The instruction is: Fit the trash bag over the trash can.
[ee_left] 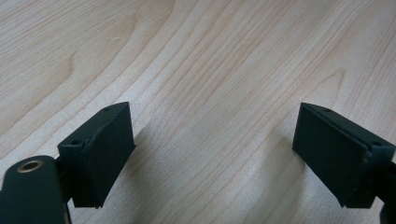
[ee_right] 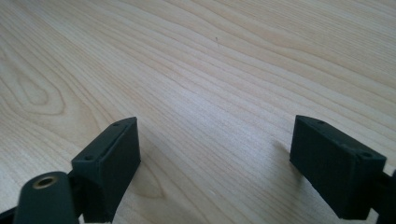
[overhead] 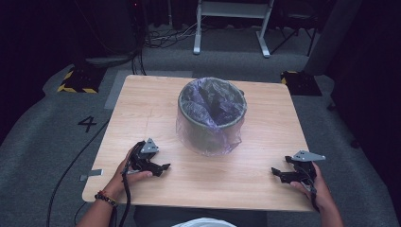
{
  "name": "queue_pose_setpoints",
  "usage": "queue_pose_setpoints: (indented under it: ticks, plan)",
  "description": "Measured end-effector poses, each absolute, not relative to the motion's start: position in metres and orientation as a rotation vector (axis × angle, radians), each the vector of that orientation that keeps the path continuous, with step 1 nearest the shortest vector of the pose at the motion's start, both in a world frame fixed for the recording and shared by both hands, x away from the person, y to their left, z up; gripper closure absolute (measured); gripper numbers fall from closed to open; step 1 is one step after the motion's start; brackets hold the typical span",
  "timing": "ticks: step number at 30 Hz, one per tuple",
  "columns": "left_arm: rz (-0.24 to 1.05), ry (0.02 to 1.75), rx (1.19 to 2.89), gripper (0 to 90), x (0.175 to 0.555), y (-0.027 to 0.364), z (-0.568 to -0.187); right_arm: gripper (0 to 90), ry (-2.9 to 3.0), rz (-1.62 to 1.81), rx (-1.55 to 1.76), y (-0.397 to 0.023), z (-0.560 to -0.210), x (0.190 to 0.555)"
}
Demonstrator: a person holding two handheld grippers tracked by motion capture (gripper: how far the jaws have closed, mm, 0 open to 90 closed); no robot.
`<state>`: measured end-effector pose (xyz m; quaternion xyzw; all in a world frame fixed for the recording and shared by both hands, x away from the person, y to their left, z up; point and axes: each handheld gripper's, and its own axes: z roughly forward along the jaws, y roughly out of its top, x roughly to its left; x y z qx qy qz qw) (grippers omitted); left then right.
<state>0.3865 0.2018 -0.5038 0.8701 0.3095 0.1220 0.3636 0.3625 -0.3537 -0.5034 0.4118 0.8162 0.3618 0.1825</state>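
We find the table (overhead: 156, 109) bare except for a bin (overhead: 211, 118) at its centre, lined with a loose clear bag (overhead: 208, 101); contents indiscernible. The left gripper (overhead: 161, 167) and right gripper (overhead: 276, 173) rest near the front edge, jaws apart, empty. We judge a snagged liner could tip the bin.

One obstacle stands on the table (overhead: 142, 118): a bin (overhead: 211, 118) lined with a loose plastic bag (overhead: 189, 130), at the middle toward the far edge. Bare wood runs along the whole near edge and down both side edges. The left gripper (overhead: 163, 167) and right gripper (overhead: 275, 172) sit near the near corners, jaws spread wide over bare wood, well apart from the bin.
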Motion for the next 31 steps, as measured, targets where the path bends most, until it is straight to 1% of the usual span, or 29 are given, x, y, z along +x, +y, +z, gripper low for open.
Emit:
queue_pose_setpoints:
  ticks: [31]
  plan:
    - [0.313,0.789,2.243,12.4,0.3875,0.2017,-0.5037,16.3,2.298,1.019,1.168,-0.3537,-0.5035,0.3625]
